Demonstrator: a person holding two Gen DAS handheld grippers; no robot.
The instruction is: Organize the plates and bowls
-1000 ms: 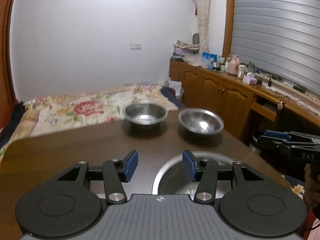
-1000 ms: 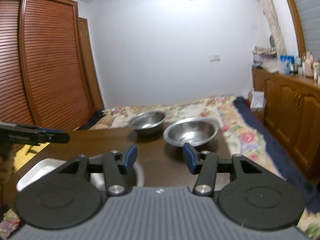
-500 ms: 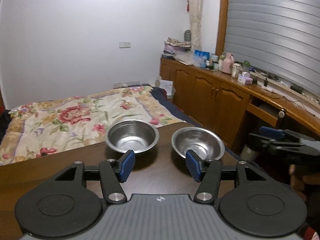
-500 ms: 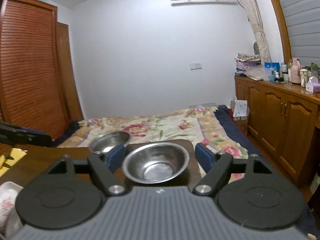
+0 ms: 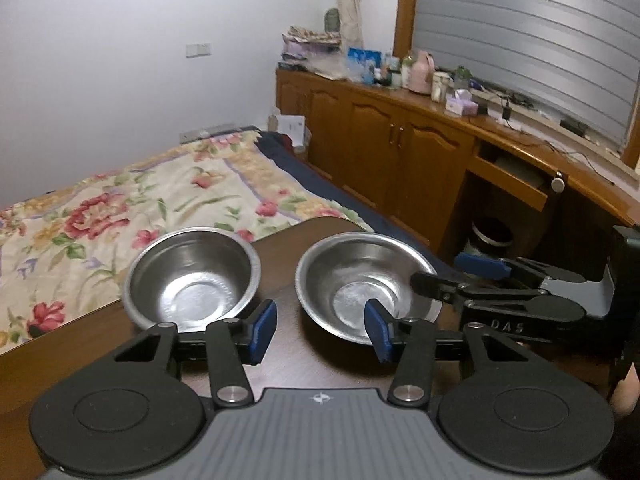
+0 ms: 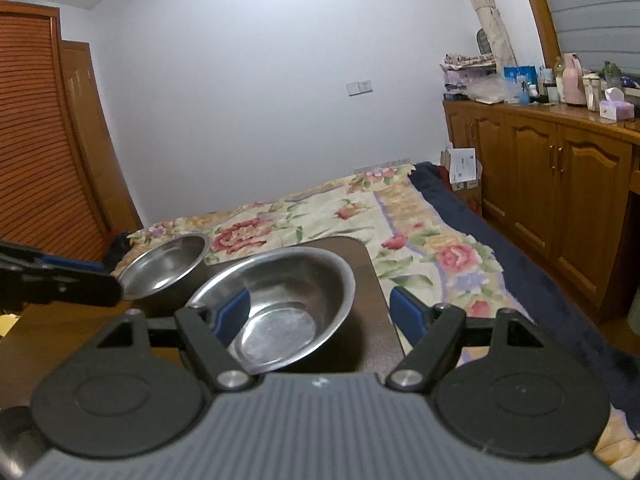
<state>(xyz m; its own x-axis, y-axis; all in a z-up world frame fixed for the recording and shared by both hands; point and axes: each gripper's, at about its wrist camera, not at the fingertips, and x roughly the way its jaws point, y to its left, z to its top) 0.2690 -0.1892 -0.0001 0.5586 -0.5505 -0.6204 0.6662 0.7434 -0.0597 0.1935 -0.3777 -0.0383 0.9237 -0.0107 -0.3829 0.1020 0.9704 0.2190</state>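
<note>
Two steel bowls stand side by side near the far edge of a dark brown table (image 5: 80, 344). The deeper bowl (image 5: 192, 276) (image 6: 160, 264) is on the left, the wider shallow bowl (image 5: 360, 280) (image 6: 288, 300) on the right. My left gripper (image 5: 320, 332) is open and holds nothing, low over the table just short of the gap between the bowls. My right gripper (image 6: 320, 312) (image 5: 452, 276) is open wide at the shallow bowl. Its left finger is over the bowl's inside and its right finger is outside the rim. Seen from the right wrist, the left gripper (image 6: 60, 280) is by the deep bowl.
Just past the table's far edge (image 6: 360, 246) lies a bed with a floral quilt (image 5: 120, 208). Wooden cabinets (image 5: 400, 152) with clutter on top run along the right wall. A slatted wardrobe (image 6: 36, 152) stands at the left. A person's hand (image 5: 624, 392) shows at the right edge.
Both grippers have moved forward to the two bowls, which now fill more of each view. My right gripper's fingers spread wider. The basin and white dish near the front have dropped out of sight.
</note>
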